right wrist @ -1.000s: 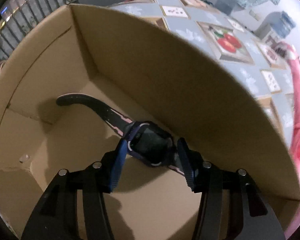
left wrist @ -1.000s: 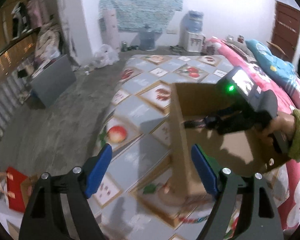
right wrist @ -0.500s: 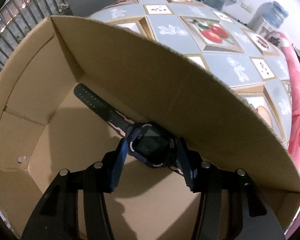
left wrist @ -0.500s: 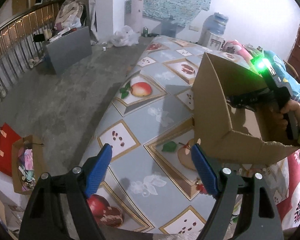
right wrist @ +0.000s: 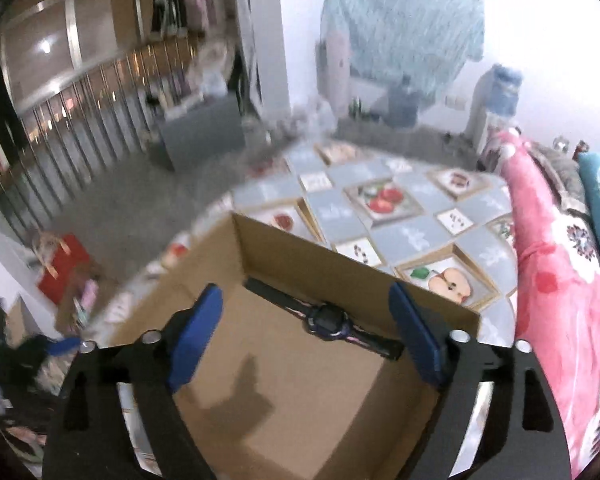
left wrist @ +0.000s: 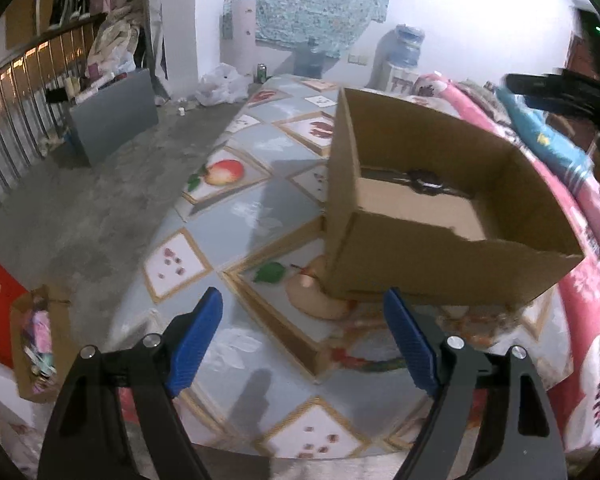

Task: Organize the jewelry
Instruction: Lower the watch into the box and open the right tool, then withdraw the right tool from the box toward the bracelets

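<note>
Fingers of the right gripper are gaping wide above the box, gripping nothing; the left gripper is likewise spread and empty. One watch is lying inside against the far wall. No other jewelry is showing.

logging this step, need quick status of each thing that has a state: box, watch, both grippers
cardboard box: open-topped, upright on the tablecloth
watch: lying flat on the box floor, against the far wall, released
left gripper: jaws open, empty
right gripper: jaws open, empty, above the box
</note>
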A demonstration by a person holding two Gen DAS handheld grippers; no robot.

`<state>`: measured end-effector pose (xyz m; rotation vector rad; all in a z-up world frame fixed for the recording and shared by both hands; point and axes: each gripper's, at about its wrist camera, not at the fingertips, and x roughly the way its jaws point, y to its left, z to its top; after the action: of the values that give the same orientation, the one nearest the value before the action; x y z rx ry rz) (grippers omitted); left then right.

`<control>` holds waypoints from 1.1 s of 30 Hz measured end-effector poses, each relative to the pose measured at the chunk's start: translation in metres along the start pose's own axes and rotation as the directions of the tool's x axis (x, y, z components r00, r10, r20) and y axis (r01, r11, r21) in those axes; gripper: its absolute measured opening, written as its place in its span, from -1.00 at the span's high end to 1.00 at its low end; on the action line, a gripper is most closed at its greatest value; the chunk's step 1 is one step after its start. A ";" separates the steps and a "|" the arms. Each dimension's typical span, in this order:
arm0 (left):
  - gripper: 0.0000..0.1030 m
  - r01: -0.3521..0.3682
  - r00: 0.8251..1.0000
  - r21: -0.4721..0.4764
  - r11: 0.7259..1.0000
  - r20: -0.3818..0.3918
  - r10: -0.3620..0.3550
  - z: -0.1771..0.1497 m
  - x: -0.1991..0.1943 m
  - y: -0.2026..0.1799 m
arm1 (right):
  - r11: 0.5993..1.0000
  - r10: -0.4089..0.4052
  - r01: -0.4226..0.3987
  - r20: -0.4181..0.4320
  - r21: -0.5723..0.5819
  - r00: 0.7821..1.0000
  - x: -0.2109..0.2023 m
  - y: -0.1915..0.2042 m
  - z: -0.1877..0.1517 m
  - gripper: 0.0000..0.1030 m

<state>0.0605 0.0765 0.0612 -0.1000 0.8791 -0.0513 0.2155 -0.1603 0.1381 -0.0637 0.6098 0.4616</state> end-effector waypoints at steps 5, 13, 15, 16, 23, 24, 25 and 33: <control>-0.57 0.022 1.000 -0.030 0.999 0.006 -0.022 -0.010 0.000 -0.012 | 0.997 0.028 -0.032 0.052 0.066 0.998 -0.028 -0.001 -0.040 -0.79; -0.57 0.009 0.999 -0.003 1.000 0.031 -0.009 -0.040 -0.004 -0.031 | 0.991 -0.125 0.127 -0.040 0.037 0.991 -0.024 0.022 -0.122 -0.84; -0.57 0.010 0.999 -0.011 1.000 0.034 -0.010 -0.047 -0.004 -0.031 | 0.989 -0.143 0.145 -0.057 0.031 0.988 -0.021 0.024 -0.134 -0.84; -0.58 0.013 0.999 -0.015 1.000 0.032 -0.012 -0.051 -0.004 -0.031 | 0.987 -0.159 0.160 -0.057 0.029 0.986 -0.020 0.025 -0.143 -0.84; -0.60 0.053 0.998 -0.041 0.998 0.021 -0.052 -0.074 -0.002 -0.032 | 0.974 -0.225 0.226 -0.043 0.007 0.973 -0.018 0.036 -0.170 -0.84; -0.62 0.057 0.998 -0.038 0.998 0.021 -0.056 -0.076 -0.002 -0.033 | 0.972 -0.236 0.237 -0.038 0.011 0.971 -0.018 0.037 -0.172 -0.84; -0.63 0.058 0.998 -0.032 0.998 0.020 -0.057 -0.077 -0.002 -0.034 | 0.969 -0.247 0.247 -0.035 0.011 0.968 -0.020 0.038 -0.174 -0.84; -0.86 0.029 0.997 0.023 0.999 0.064 -0.030 -0.078 -0.005 -0.042 | 0.965 -0.262 0.262 -0.001 -0.001 0.965 -0.021 0.041 -0.190 -0.84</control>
<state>-0.0032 0.0299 0.0201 -0.0935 0.8123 -0.0849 0.0801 -0.1685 -0.0027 -0.1438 0.5925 0.2053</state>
